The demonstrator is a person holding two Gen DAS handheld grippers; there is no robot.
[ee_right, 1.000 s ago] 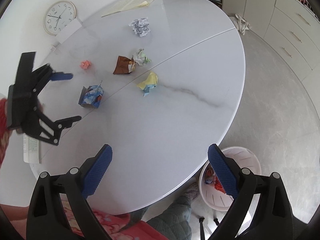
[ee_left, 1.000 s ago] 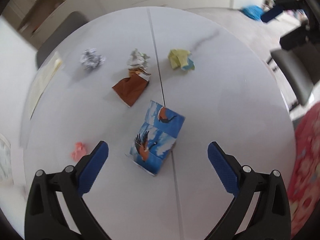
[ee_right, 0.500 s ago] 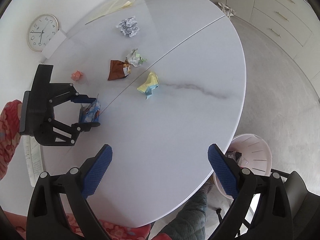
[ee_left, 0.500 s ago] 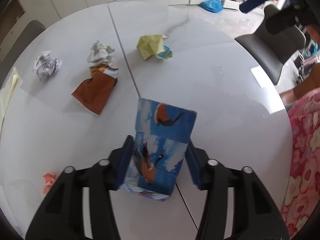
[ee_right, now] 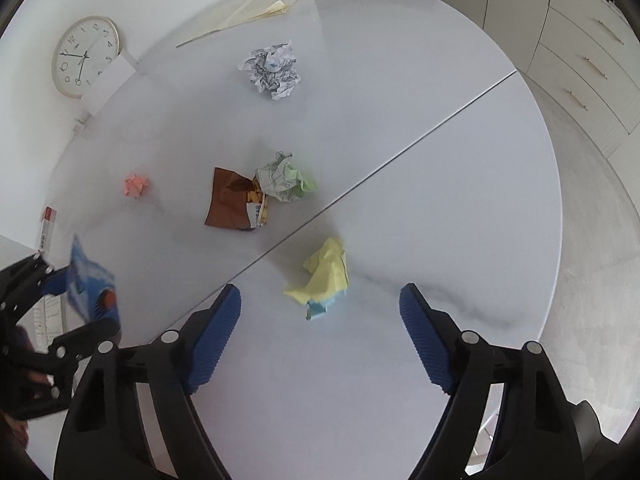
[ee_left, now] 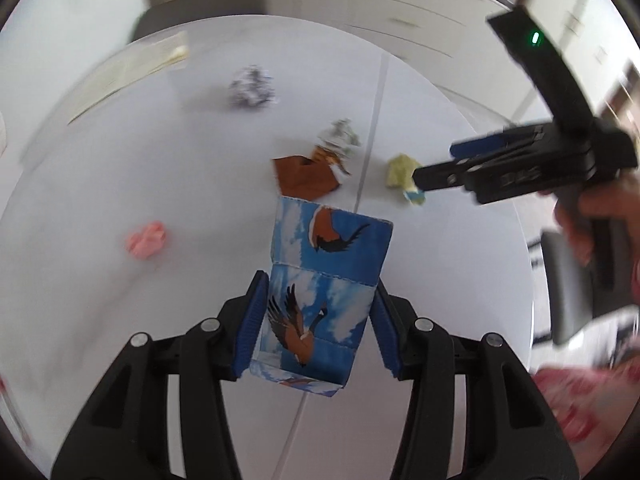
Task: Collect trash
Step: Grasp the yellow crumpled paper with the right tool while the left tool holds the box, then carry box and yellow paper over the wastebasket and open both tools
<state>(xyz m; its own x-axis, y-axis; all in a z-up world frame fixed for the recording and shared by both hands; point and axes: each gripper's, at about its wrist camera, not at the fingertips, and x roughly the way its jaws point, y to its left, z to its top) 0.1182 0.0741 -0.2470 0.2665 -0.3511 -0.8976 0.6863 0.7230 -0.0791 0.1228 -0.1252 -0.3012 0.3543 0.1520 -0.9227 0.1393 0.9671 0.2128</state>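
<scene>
Readable markings:

1. Wall clock (ee_right: 85, 56), at ten o'clock in the right wrist view: black numerals around a white dial; "12" at the top and others legible.
2. Brown wrapper (ee_right: 236, 205) on the table (ee_right: 440, 184): letters on its torn edge, too small to read.
3. Crumpled white paper (ee_right: 273, 68): dark print, unreadable.
4. Right tongs (ee_left: 436, 172), left wrist view: moulded lettering on the body, blurred.

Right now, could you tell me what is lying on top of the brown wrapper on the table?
A crumpled white-and-green paper ball overlaps one corner of the brown wrapper on the table. The rest of the wrapper is bare; whatever lies beneath it or under the ball is hidden.
</scene>
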